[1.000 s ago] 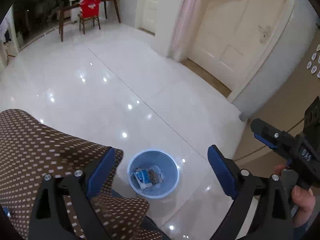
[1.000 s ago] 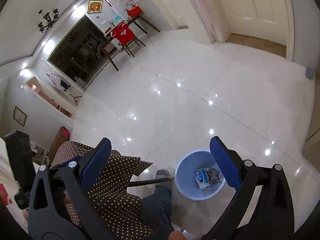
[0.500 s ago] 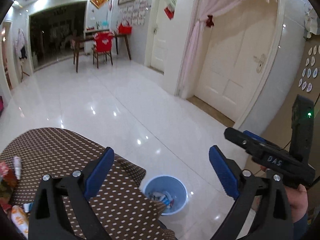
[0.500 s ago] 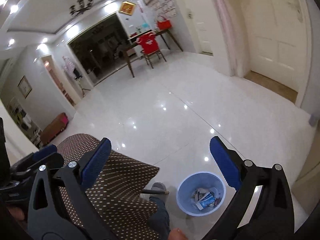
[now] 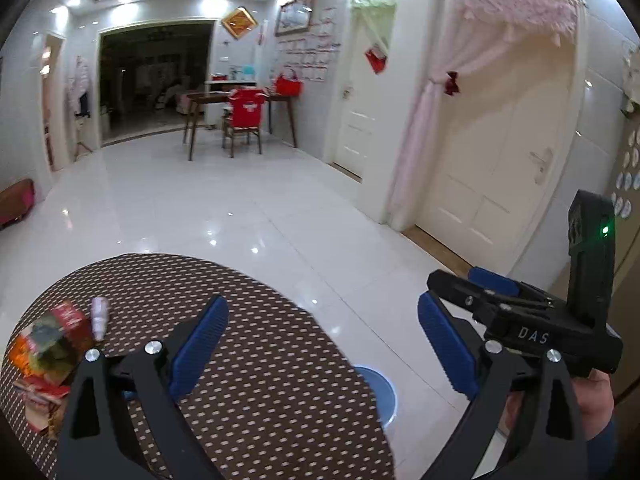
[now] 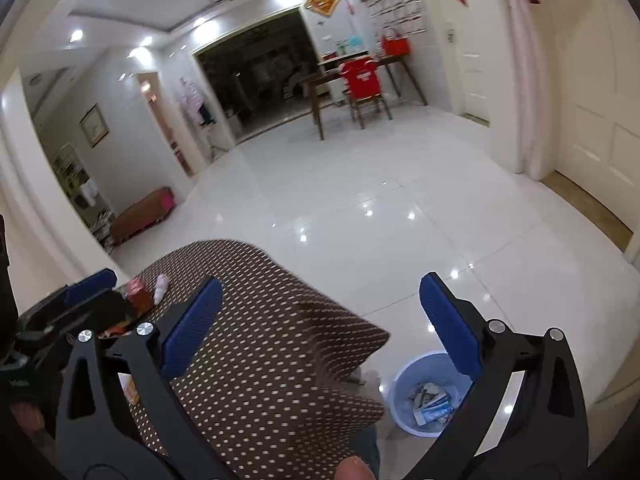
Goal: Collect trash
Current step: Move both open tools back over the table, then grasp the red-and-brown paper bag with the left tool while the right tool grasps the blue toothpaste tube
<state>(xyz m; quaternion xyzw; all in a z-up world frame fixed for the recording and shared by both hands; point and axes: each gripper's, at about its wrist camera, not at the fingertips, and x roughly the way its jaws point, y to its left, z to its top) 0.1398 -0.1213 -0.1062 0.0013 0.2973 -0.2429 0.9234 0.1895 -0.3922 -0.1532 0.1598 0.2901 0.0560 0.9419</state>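
A round table point(image 5: 260, 380) under a brown dotted cloth fills the lower left. Crumpled red and orange wrappers point(image 5: 44, 356) and a small white bottle point(image 5: 98, 314) lie at its left edge. My left gripper point(image 5: 324, 344) hangs open over the cloth, to the right of that trash, with nothing in it. My right gripper point(image 6: 320, 328) is open and empty too, above the table's corner point(image 6: 260, 340). The blue bin point(image 6: 400, 388) stands on the floor by the table with wrappers inside. In the left wrist view the bin point(image 5: 382, 396) is half hidden behind the table edge.
A hand point(image 5: 596, 396) holds the right gripper point(image 5: 452, 280). A jeans leg point(image 6: 368, 444) shows below the cloth. Glossy white floor stretches to a dining table and red chair point(image 5: 242, 116). White doors point(image 5: 492, 168) and a pink curtain point(image 5: 416, 140) stand right; a brown bench point(image 6: 140, 212) stands left.
Both views have tilted up from looking down at the bin to looking across the room. The table top with its wrappers and bottle has come into view. Both grippers stayed open.
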